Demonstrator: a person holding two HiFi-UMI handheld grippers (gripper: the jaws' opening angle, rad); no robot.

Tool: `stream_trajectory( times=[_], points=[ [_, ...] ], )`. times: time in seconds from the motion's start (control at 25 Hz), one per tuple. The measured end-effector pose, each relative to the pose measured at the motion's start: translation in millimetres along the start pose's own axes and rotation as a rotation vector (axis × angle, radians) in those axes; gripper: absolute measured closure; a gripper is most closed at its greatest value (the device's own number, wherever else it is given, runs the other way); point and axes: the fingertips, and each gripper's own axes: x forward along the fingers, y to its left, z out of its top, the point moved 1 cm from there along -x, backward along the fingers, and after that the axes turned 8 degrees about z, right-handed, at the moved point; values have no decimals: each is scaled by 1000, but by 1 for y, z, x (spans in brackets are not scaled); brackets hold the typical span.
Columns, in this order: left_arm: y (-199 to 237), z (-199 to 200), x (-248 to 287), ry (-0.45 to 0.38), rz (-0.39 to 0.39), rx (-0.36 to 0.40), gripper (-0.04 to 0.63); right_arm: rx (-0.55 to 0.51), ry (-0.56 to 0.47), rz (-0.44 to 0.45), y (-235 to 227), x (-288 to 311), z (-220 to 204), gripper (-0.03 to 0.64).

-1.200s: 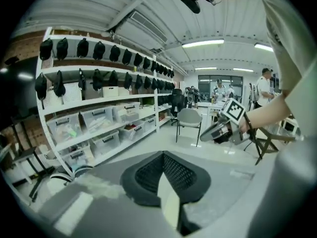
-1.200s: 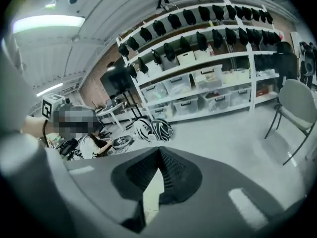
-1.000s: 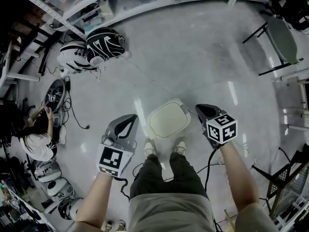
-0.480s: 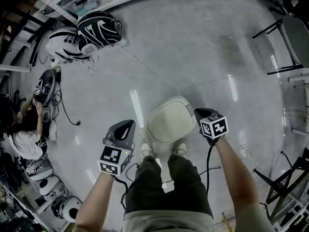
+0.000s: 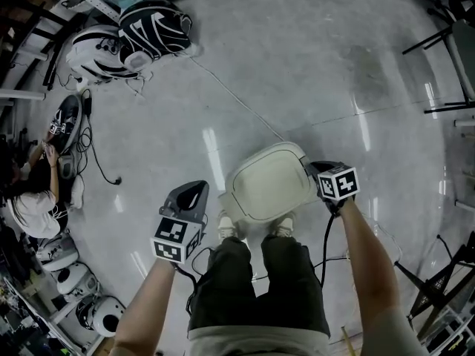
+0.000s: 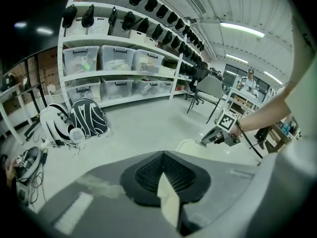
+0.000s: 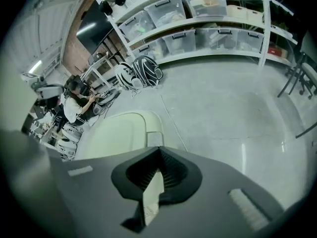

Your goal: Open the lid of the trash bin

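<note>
Still-closed cream trash bin lid (image 5: pixel 269 182)

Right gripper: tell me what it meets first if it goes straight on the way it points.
Most likely the trash bin lid: the right gripper, jaws together, points at the lid's edge tab just ahead of it. Depth is unclear; if it passes over, only floor follows.

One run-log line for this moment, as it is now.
cream plastic trash bin lid: closed | right gripper: shut, empty, at lid's right edge | left gripper: shut, empty, left of lid
</note>
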Motion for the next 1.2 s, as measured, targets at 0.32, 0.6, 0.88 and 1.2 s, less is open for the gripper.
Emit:
stream_trajectory(
  times=[0.32, 0.6, 0.88, 1.2],
  points=[
    [23, 10, -22, -8, 42, -65, 594, 29, 0, -47, 10, -3, 6, 614],
    [32, 50, -81, -35, 67, -75, 594, 65, -118, -30, 71, -74, 37, 614],
    [21, 109, -145, -92, 62, -70, 594, 30, -250, 2, 150, -175, 74, 614],
    [9, 184, -225, -196, 67, -66, 594, -112, -433, 56, 254, -294, 117, 614]
  ],
)
